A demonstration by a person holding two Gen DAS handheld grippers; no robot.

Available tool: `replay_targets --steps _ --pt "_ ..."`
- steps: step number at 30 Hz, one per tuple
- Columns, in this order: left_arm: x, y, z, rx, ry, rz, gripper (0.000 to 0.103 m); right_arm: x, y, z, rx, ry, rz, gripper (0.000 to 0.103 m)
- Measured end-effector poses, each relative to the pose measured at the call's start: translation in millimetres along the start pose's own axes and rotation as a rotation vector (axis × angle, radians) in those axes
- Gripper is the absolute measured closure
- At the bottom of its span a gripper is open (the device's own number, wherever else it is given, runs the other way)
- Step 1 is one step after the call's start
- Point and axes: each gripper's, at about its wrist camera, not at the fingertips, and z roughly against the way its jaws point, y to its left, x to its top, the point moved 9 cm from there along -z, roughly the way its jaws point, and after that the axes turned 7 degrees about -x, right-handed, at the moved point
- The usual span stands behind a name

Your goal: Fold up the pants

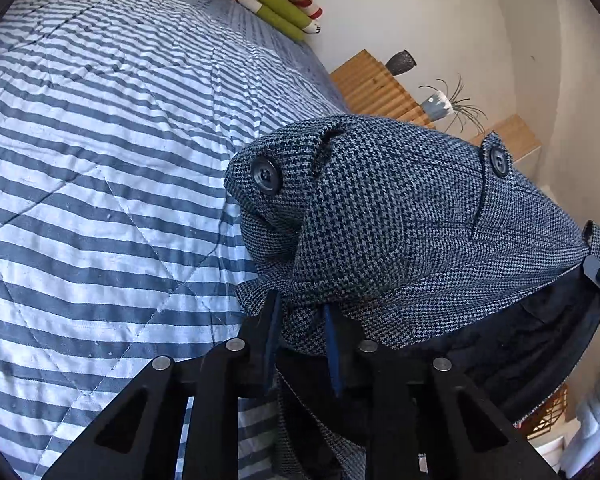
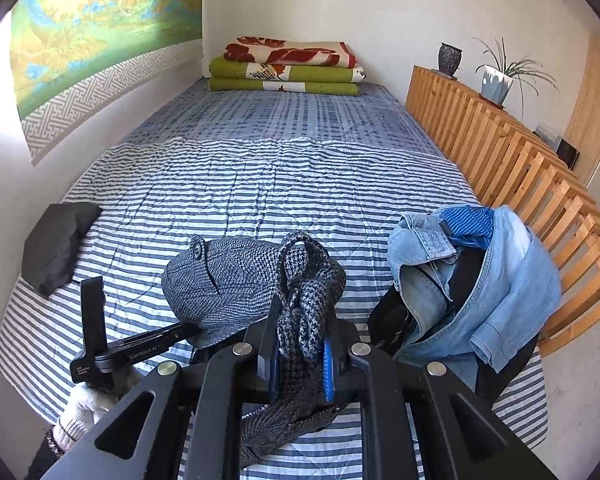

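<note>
Both sets of jaws clamping the houndstooth pants at the waistband: left gripper pinching one edge, right gripper pinching bunched fabric at the other. Holding the garment raised just above the striped bed, waist end gathered in a hump, back-pocket buttons showing, legs hidden below the views. No fold made yet, as judged; spreading flat and every fold still remaining. Lying beside: a denim pile and a dark folded item.
</note>
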Motion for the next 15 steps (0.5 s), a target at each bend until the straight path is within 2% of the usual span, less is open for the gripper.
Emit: replay_targets --steps 1,4,9,13,15 --pt "1.4 -8.7 9.2 -0.003 -0.015 -0.019 0.09 -0.3 -1.2 4.3 0.013 -0.004 -0.007 0.089" --pt "7.6 -36.8 45.0 -0.013 -0.079 -0.081 0.091 3.0 0.9 24.8 0.044 -0.042 -0.011 0.09" --pt "21.6 -63.1 122.0 -0.017 -0.167 -0.098 0.092 19.0 26.8 72.2 0.145 -0.119 0.024 0.091" --pt "36.3 -78.4 195.3 0.058 -0.254 -0.14 0.097 33.4 65.9 109.0 0.243 -0.18 0.058 0.091" --pt "39.2 -87.0 229.9 0.086 -0.29 -0.17 0.103 38.2 91.3 124.2 0.293 -0.202 0.088 0.091"
